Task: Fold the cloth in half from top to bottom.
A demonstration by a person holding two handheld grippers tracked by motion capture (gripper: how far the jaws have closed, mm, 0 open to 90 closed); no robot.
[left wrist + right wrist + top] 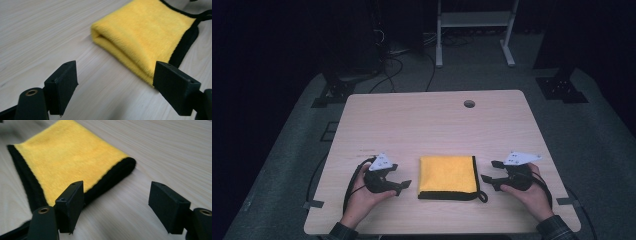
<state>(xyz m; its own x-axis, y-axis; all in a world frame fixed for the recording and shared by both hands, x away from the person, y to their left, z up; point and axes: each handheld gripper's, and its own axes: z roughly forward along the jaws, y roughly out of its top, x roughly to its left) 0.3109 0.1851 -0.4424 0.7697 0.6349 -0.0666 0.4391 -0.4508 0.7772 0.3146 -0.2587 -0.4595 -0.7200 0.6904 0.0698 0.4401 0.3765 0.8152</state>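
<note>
1. Setting: dark room with grey floor, cables and a white metal frame point(474, 30) at the back; a pale wooden table point(432, 125) stands in the middle, with a round hole point(469, 104) near its far edge.
2. Cloth point(447, 176): yellow, folded into a flat square, trimmed in black along its near and right edges, with a small black loop point(482, 196) at the near right corner. It lies on the near half of the table, between the two grippers and touching neither. The left gripper view shows its rounded fold point(120, 50) towards that gripper; the right gripper view shows the black-trimmed edge point(112, 178) towards the other.
3. Left gripper point(401, 185): held in the person's left hand point(362, 197), resting on the table just left of the cloth, pointing at it. Jaws stand wide apart with nothing between them but bare table; the cloth's corner lies just ahead.
4. Right gripper point(490, 172): held in the person's right hand point(534, 192), just right of the cloth, pointing at it. Jaws stand wide apart and hold nothing.
5. Sleeves point(557, 230): dark checked cuffs at the near table edge.
</note>
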